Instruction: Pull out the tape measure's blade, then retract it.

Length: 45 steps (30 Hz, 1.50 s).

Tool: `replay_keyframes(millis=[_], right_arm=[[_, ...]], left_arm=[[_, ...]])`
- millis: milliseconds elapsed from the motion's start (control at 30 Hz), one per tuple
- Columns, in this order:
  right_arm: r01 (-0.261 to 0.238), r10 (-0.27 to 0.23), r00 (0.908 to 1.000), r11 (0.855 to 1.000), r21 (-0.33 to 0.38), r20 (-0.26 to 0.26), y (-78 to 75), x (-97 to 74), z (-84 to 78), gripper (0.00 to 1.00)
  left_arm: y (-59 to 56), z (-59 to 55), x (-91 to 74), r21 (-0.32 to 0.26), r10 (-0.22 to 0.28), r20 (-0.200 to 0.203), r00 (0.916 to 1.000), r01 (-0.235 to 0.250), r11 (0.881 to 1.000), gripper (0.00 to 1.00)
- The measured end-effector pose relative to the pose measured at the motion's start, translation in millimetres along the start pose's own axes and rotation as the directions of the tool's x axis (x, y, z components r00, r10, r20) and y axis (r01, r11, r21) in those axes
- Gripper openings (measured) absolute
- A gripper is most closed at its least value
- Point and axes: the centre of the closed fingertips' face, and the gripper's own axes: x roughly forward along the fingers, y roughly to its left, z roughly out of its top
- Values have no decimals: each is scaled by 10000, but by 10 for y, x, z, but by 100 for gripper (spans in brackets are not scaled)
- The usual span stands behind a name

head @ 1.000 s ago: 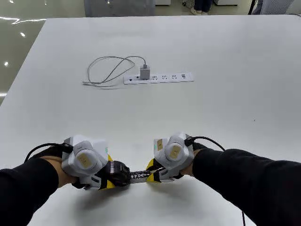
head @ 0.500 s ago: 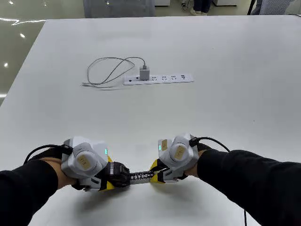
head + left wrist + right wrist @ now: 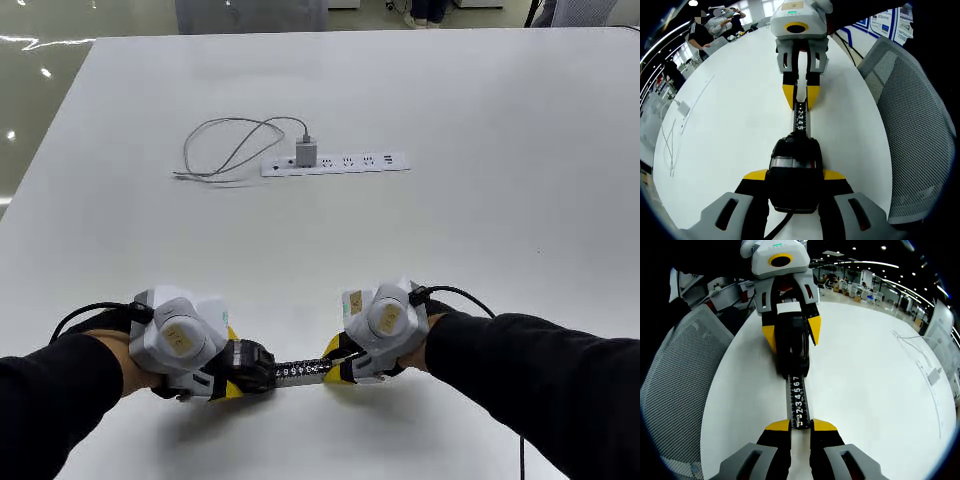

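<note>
The pull-out looks under way but far from finished. The left gripper (image 3: 240, 367) has its jaws clamped on either side of the black case (image 3: 796, 172), which fills the space between them and points its mouth straight ahead of the tips. From that mouth a short run of blade (image 3: 797, 400) reaches across to the right gripper (image 3: 800, 426), whose jaws are together on the blade's tip, the end pinched between the yellow pads. In the right gripper view only the first few numbers, up to about seven, lie bare ahead of its jaws, so I judge just the start of the blade is drawn. Case and blade sit low over the white counter (image 3: 400, 90); whether they touch it I cannot tell. Most of the draw and the whole retraction remain to be done.
</note>
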Motion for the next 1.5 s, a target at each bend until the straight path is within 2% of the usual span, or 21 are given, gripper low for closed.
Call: replay_keyframes(millis=[1500], right_arm=[[130, -129, 9999, 9997, 199, -62, -14, -159, -219, 9]], left_arm=[[-1, 3, -3, 48, 21, 11, 10000, -21, 10000, 34]])
